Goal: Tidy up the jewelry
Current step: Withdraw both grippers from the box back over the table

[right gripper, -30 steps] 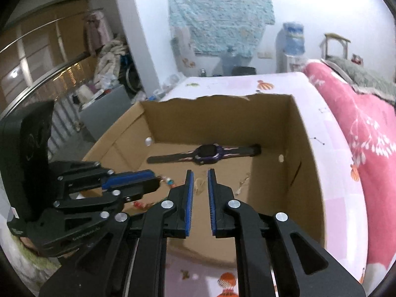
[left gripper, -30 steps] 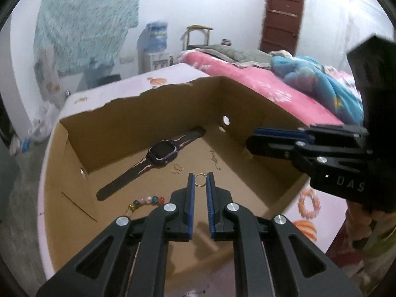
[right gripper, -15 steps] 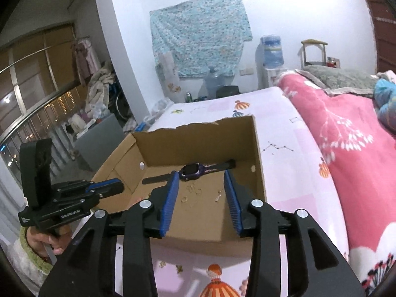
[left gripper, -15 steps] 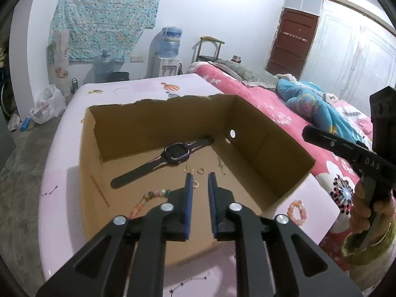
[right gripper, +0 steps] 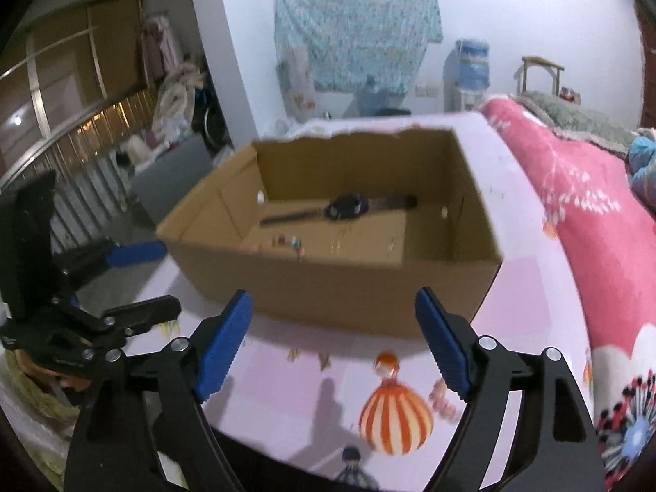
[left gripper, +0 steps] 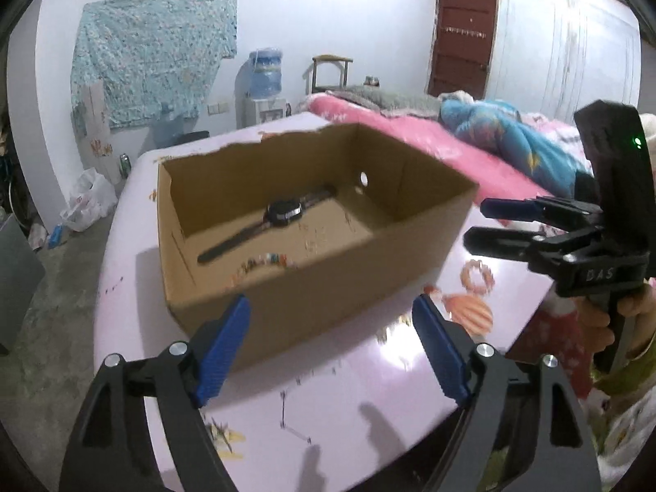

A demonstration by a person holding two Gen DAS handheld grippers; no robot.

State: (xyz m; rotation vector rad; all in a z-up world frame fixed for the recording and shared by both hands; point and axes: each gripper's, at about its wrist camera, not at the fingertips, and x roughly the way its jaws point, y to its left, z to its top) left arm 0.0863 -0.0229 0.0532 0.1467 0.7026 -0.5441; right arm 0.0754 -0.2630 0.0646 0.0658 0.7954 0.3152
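An open cardboard box (left gripper: 369, 270) (right gripper: 328, 283) stands on the pink tablecloth. On its floor lie a dark wristwatch (left gripper: 283, 211) (right gripper: 348, 206), a string of coloured beads (left gripper: 270, 258) (right gripper: 295, 242) and some small gold pieces (left gripper: 309, 242), blurred. My left gripper (left gripper: 330, 307) (right gripper: 158, 281) hangs in front of the box's near wall, its jaws opening wide with nothing between them. My right gripper (right gripper: 334, 297) (left gripper: 484, 224) hovers off the box's near right corner, its jaws also opening and holding nothing.
The table (right gripper: 533, 254) carries a cloth with balloon prints. A bed with pink and blue bedding (left gripper: 471, 135) runs along the right. On the left the floor (left gripper: 53, 311) drops away. A water dispenser (left gripper: 262, 82) and a chair (left gripper: 330, 69) stand at the back wall.
Both grippers were shut over the box's inside. They have drawn back out of the box toward the near table edge and have opened wide.
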